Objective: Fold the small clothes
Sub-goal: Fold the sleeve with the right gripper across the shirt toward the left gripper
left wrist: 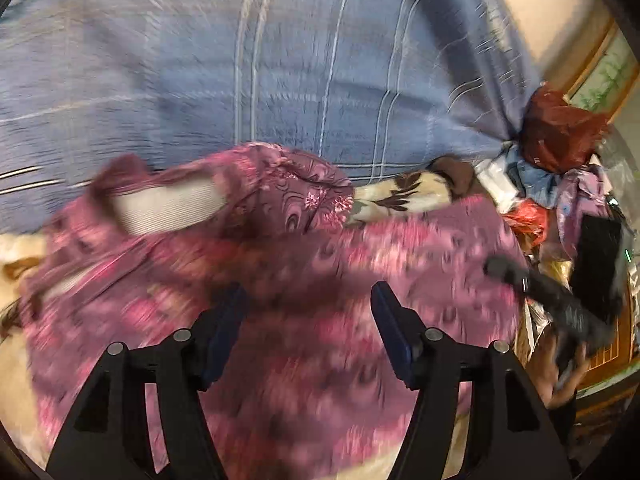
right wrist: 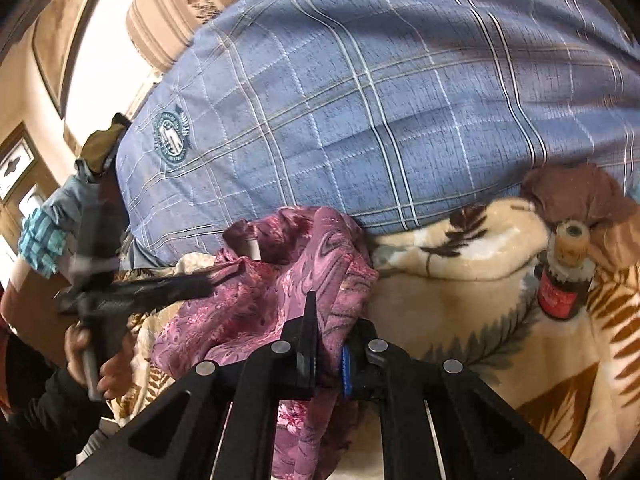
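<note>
Garment: chiefly a pink-purple paisley garment [right wrist: 280, 280] — crumpled, spread across the cream leaf-print blanket [right wrist: 460, 280], its far edge touching the blue plaid bedsheet [right wrist: 360, 100]; a pale elastic band [left wrist: 168, 208] shows at its bunched top, at 10 o'clock in the left wrist view.
Right gripper: right gripper [right wrist: 328, 344] has its fingers drawn narrow and pinched on a fold of the garment, at 6 o'clock in its own view; cloth hangs down between the finger mounts.
Left gripper: left gripper [left wrist: 308, 316] stands spread wide just over the garment, nothing between its fingers; the picture is motion-blurred, so contact with the cloth cannot be told.
Across views: the left gripper appears at 9 o'clock in the right wrist view, its tip at the garment's edge, gripped by a bare hand [right wrist: 96, 364].
Bottle: a dark red bottle [right wrist: 560, 280] with a tan cap lies on the blanket at 3 o'clock — well apart from the garment.
Pile: a heap of mixed clothes and bags [left wrist: 560, 168] sits at 3 o'clock in the left wrist view.
</note>
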Action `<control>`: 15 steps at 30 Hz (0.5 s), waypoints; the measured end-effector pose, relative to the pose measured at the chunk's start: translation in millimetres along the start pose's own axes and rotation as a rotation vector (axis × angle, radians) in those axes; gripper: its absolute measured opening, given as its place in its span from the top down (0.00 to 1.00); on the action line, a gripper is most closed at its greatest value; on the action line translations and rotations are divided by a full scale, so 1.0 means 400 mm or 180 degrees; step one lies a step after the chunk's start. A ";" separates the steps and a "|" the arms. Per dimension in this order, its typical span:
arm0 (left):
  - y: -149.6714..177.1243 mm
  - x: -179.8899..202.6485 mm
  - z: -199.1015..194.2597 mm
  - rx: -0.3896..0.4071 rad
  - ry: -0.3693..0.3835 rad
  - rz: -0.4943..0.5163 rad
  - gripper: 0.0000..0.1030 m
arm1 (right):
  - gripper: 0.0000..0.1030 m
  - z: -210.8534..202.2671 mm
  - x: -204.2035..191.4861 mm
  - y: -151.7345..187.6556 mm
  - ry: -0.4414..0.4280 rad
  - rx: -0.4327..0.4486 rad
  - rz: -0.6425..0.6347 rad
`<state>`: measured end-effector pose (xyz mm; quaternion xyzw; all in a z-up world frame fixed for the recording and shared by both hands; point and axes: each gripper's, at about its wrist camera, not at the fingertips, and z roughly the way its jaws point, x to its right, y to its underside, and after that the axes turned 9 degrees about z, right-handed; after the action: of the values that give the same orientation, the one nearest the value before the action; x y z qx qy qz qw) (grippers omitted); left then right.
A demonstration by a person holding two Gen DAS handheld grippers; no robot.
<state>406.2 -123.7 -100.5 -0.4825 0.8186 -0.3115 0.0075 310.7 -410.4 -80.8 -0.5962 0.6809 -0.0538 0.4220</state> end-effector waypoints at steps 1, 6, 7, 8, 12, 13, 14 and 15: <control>-0.023 -0.011 0.047 -0.0099 -0.0030 -0.0070 0.38 | 0.92 0.018 0.005 0.000 0.0147 -0.0043 -0.0020; -0.054 -0.056 0.203 -0.0447 -0.0352 -0.0142 0.38 | 0.93 0.087 0.038 -0.005 0.0359 -0.0087 -0.0075; -0.043 -0.068 0.224 -0.0523 -0.0376 -0.0154 0.38 | 0.93 0.089 0.031 -0.009 0.0403 -0.0008 -0.0176; -0.039 -0.076 0.235 -0.0551 -0.0362 -0.0168 0.38 | 0.93 0.088 0.024 -0.011 0.0410 0.0040 -0.0241; -0.021 -0.103 0.243 -0.0521 -0.0296 -0.0265 0.67 | 0.93 0.089 0.005 -0.016 0.0329 0.0126 -0.0365; -0.021 -0.095 0.243 -0.0556 -0.0307 -0.0190 0.78 | 0.93 0.092 0.007 -0.016 0.0362 0.0120 -0.0358; -0.020 -0.092 0.242 -0.0583 -0.0256 -0.0169 0.94 | 0.93 0.094 0.010 -0.016 0.0366 0.0106 -0.0336; -0.018 -0.087 0.235 -0.0591 -0.0252 -0.0159 0.94 | 0.93 0.097 0.014 -0.017 0.0378 0.0093 -0.0323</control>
<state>459.9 -145.9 -182.5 -0.5132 0.8308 -0.2151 -0.0127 341.1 -400.4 -104.3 -0.6195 0.6727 -0.1203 0.3863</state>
